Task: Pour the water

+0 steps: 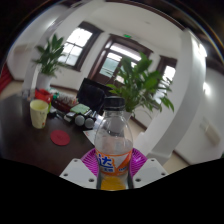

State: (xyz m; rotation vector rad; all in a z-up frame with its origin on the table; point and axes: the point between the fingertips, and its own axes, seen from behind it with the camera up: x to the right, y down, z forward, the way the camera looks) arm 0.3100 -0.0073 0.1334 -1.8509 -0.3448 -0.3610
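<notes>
Bottle (pixel 113 148) upright, clamped in level claw (pixel 113 166).

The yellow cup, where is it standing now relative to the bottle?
In the gripper view, the yellow cup stands on the dark table, beyond and left of the bottle, under the left potted plant.

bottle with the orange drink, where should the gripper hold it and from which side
Grip the bottle low on its labelled body, coming in level from the near side, as the gripper stands now. It is upright, its straight round sides suit the two pink pads, and a low hold leaves the capped neck free to tip toward the yellow cup.
</notes>
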